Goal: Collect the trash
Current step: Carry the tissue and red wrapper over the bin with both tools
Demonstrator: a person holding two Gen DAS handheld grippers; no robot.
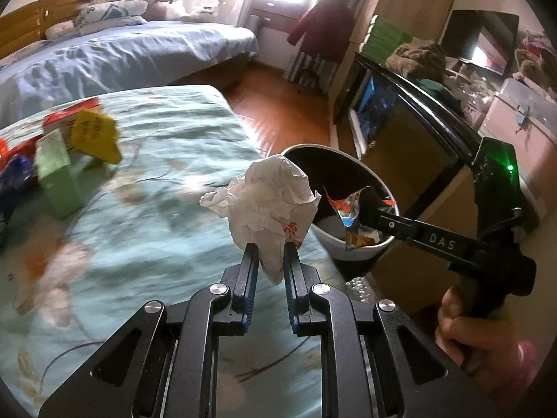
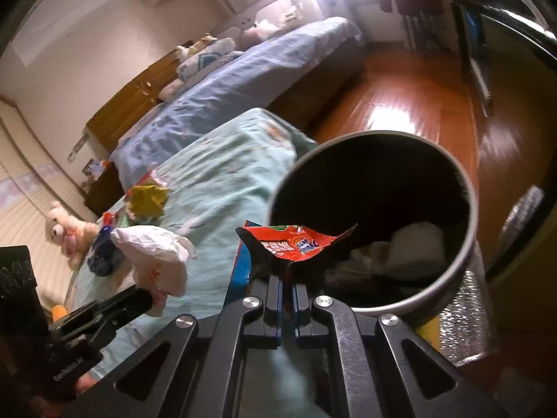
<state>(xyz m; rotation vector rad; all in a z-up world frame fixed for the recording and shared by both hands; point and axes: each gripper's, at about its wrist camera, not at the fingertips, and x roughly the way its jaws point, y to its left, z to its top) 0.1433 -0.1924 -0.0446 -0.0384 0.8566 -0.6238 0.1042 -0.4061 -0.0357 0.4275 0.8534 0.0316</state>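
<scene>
Two grippers each carry a piece of trash. The left gripper [image 1: 271, 247] pinches a crumpled white paper bag [image 1: 268, 205] at the centre of its frame, just left of the bin [image 1: 351, 244]. The right gripper [image 2: 287, 278] is clamped tight on a red snack wrapper [image 2: 296, 242], held at the near rim of the dark round bin [image 2: 466, 244] at centre right. Behind, on the teal bedspread [image 1: 167, 160], a yellow packet [image 1: 95, 136] and a green box [image 1: 55, 177] lie at left.
</scene>
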